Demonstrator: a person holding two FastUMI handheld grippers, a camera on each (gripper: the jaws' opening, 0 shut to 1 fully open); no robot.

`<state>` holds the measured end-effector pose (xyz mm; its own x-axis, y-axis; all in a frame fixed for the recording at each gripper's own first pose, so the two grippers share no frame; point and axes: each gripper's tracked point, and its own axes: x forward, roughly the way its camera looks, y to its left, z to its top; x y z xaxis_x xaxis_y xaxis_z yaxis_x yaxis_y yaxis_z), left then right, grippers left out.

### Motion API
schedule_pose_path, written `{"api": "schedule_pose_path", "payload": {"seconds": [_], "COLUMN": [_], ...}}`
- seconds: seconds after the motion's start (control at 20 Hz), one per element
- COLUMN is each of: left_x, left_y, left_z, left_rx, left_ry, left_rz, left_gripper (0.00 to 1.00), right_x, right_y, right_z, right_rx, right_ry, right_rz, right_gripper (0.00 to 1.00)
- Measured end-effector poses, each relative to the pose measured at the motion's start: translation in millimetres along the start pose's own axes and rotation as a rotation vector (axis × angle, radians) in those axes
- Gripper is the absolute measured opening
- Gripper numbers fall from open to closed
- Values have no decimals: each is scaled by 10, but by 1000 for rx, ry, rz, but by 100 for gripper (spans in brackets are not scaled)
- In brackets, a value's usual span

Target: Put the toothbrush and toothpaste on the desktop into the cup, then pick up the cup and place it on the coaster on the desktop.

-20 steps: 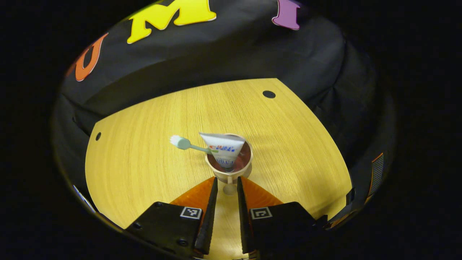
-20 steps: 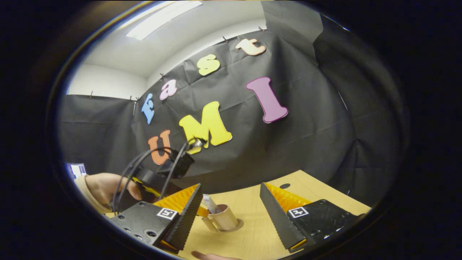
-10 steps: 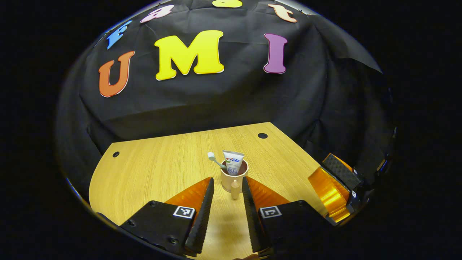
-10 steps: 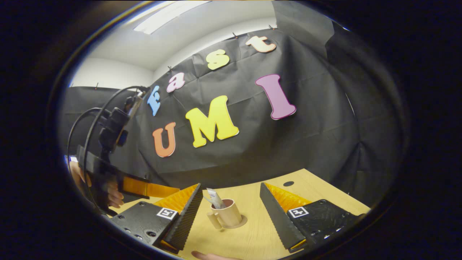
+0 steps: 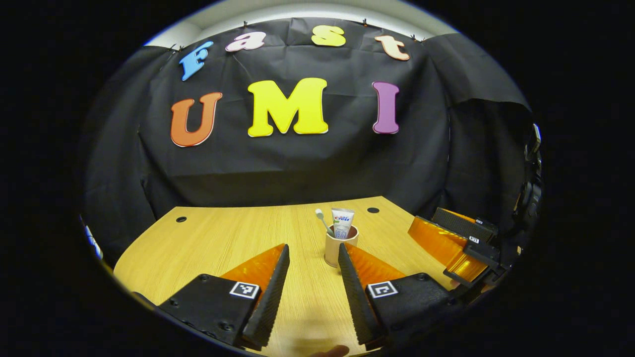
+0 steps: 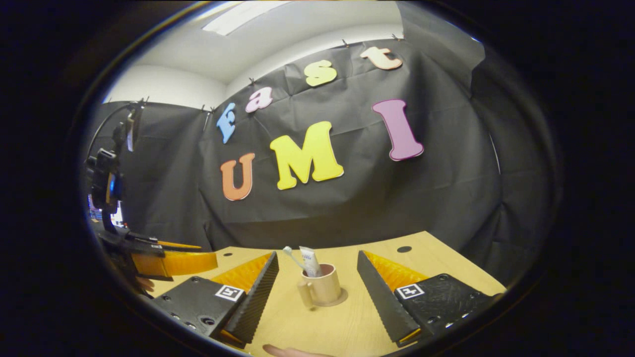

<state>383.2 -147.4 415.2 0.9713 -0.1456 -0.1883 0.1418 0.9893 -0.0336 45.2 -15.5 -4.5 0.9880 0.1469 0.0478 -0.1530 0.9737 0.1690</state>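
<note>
A beige cup (image 6: 322, 288) stands upright on a round brown coaster (image 6: 340, 300) on the wooden table, its handle towards the right gripper view. A toothbrush (image 6: 290, 254) and a white toothpaste tube (image 6: 309, 261) stick up out of it. My right gripper (image 6: 317, 255) is open, a little short of the cup, holding nothing. In the left gripper view the cup (image 5: 337, 250) with toothbrush (image 5: 321, 216) and toothpaste (image 5: 342, 223) stands just beyond my left gripper (image 5: 313, 248), which is open and apart from it.
The wooden table (image 5: 223, 238) has small dark holes near its far corners (image 5: 373, 210). The right gripper (image 5: 449, 240) shows at the right of the left gripper view. The left gripper (image 6: 171, 261) and a hand holding it sit left in the right gripper view.
My left gripper has opened off the cup's handle, drawn back and levelled out. The cup stays standing on the coaster. The right gripper has barely moved.
</note>
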Motion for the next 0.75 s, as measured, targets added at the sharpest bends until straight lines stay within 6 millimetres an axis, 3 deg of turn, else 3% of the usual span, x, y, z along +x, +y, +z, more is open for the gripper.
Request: {"api": "schedule_pose_path", "payload": {"seconds": [0.05,0.2,0.35,0.55,0.75], "left_x": [12,-11,-30,-5,-31], "left_y": [29,83,177,287,362], "left_z": [-1,-60,-71,13,44], "left_rx": [-3,-8,-31,-46,-28], "left_ry": [-16,-39,-76,-185,-186], "left_rz": [13,38,74,94,126], "left_gripper": [71,77,98,98,98], "right_x": [-13,-25,-39,-83,-115], "right_y": [39,174,257,314,349], "right_z": [-33,-101,-144,-124,-151], "right_rx": [-13,-52,-74,-109,-147], "right_ry": [7,25,33,26,35], "right_rz": [3,18,18,6,0], "right_gripper": [95,92,95,95,92]}}
